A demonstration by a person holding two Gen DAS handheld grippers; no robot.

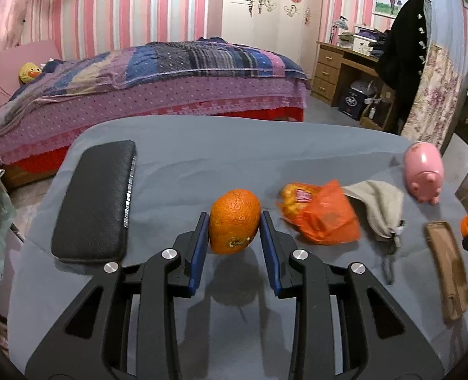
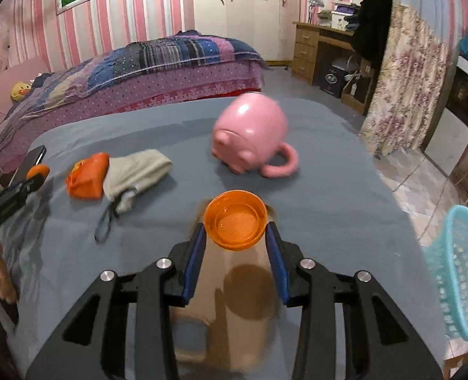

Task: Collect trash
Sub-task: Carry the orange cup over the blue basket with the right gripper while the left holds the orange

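My left gripper (image 1: 234, 221) is shut on an orange fruit (image 1: 234, 225) and holds it above the grey table (image 1: 177, 158); its shadow falls below. My right gripper (image 2: 235, 232) is shut on an orange plastic lid (image 2: 235, 220), held above a brown phone case (image 2: 230, 300). An orange plastic wrapper (image 1: 321, 218) lies right of the fruit, also showing in the right wrist view (image 2: 88, 175). The left gripper with the fruit (image 2: 37, 171) shows at the left edge of the right wrist view.
A black case (image 1: 96, 202) lies at the table's left. A beige pouch (image 1: 379, 205), a pink pig mug (image 2: 253, 134) and the phone case (image 1: 447, 266) lie to the right. A turquoise basket (image 2: 462, 272) stands on the floor right of the table. A bed stands behind.
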